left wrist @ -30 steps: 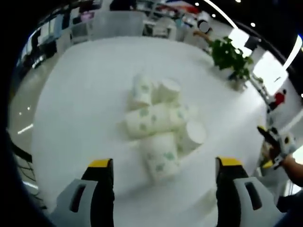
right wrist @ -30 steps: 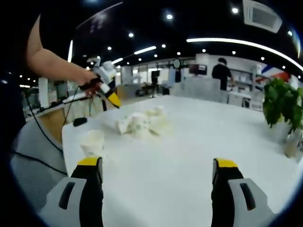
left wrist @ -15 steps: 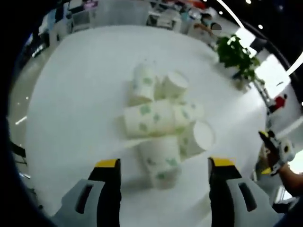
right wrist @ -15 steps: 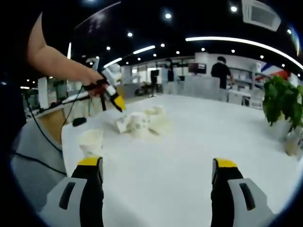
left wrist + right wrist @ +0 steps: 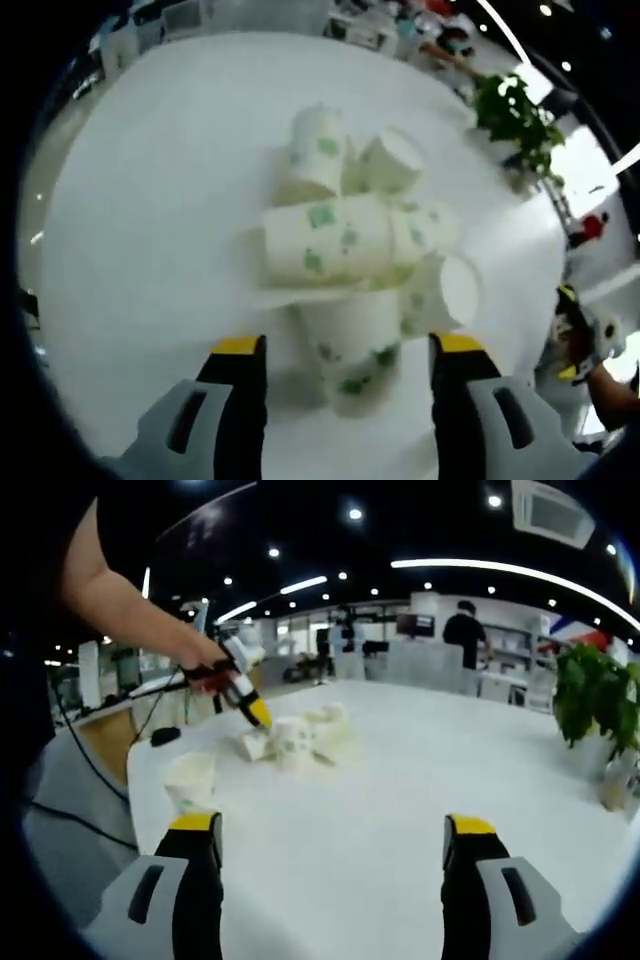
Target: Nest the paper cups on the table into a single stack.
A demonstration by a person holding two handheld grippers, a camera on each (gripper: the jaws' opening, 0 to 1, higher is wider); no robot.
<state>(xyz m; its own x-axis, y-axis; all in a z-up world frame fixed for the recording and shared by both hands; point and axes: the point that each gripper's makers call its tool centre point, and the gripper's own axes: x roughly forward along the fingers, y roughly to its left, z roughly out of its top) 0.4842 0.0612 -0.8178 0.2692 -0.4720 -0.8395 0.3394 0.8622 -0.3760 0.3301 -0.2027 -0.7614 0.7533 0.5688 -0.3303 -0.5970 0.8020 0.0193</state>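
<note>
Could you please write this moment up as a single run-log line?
left gripper: open, jaws either side of nearest lying paper cup | right gripper: open, holding nothing | cup pile: unstacked on white table | lone upright cup: apart from pile

Paper cups (image 5: 330, 240): matt white paper, green print. Tabletop (image 5: 160, 200): smooth white, slightly glossy. Left claw (image 5: 350, 350): grey plastic, yellow tips.
</note>
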